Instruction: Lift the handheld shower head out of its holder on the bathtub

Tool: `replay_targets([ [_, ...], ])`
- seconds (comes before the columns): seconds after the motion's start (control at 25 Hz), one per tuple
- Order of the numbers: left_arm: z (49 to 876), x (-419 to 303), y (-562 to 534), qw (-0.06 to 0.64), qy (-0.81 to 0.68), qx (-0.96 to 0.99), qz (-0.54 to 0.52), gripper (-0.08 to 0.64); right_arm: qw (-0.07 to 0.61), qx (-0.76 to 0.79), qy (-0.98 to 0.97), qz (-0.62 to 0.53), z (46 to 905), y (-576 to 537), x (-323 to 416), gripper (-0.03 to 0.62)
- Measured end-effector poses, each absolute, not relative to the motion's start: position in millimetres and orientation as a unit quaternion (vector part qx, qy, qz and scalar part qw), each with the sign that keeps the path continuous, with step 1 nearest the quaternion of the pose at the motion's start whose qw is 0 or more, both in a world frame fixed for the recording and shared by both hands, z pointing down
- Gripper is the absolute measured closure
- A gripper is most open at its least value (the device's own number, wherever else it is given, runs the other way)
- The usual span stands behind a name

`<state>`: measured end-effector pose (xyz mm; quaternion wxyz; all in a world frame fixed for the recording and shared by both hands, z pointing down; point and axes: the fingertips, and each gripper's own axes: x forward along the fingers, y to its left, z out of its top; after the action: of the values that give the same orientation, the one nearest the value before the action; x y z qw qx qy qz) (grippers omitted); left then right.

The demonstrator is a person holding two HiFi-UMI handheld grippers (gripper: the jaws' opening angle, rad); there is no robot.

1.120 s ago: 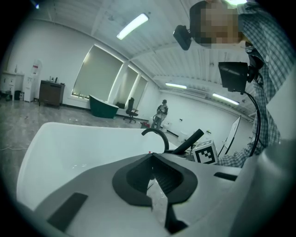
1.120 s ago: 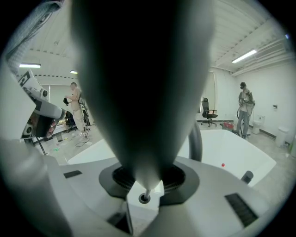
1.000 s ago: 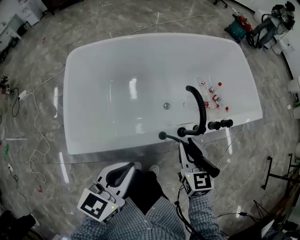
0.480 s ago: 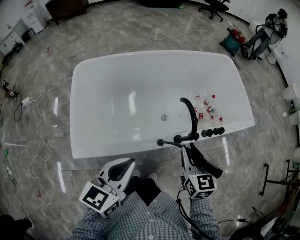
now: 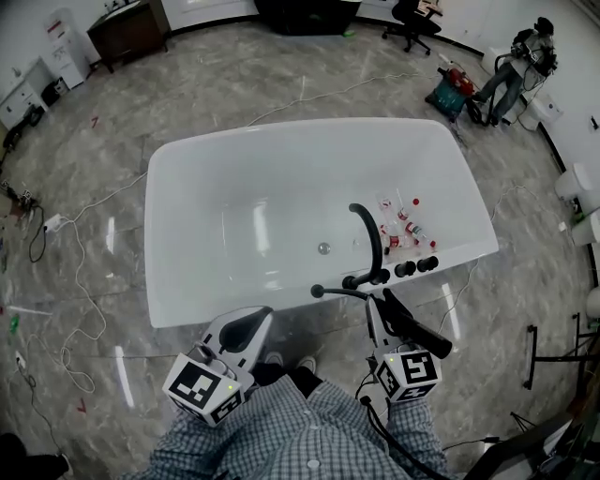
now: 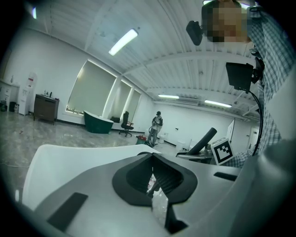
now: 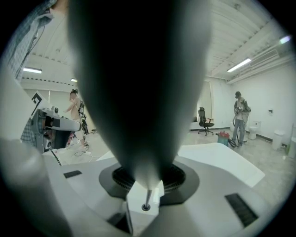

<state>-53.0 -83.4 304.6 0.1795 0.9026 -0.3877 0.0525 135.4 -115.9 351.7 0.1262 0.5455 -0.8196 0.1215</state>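
The right gripper (image 5: 379,302) has its fingers closed around the shower head (image 5: 419,330), a black stick lying slantwise across the jaws. It sits just outside the near rim of the bathtub (image 5: 234,305), below the tap set in the head view. Its far tip comes close to the tap base, and I cannot tell whether the two touch. In the right gripper view the same stick is only a big blurred dark mass that tapers down into the pads and blocks the middle of the picture, with its upper end cut off by the frame. The left gripper (image 5: 255,321) hangs empty beside it, pad tips together with just a slit behind them. A small black knob on a thin stem (image 5: 319,292) shows by the right jaws; it may belong to the shower head or to the taps. Counted: one tub, one arched black spout (image 5: 372,234), two round knobs (image 5: 405,269) on the rim right of it, two marker cubes (image 5: 410,368), one office chair (image 5: 412,13), and one person (image 5: 520,52) at the far corner. The red-capped bottles (image 5: 401,225) in the tub lie heaped, too small to count surely, roughly five.
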Motion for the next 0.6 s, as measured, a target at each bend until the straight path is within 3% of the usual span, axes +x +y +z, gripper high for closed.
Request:
replay_targets([
  [0.6, 273.5, -31.1, -87.9, 0.132, -0.364, 0.921, 0.038, 0.554, 0.097, 0.565, -0.814, 0.095, 315.6, -88.9, 156.5, 0.471],
])
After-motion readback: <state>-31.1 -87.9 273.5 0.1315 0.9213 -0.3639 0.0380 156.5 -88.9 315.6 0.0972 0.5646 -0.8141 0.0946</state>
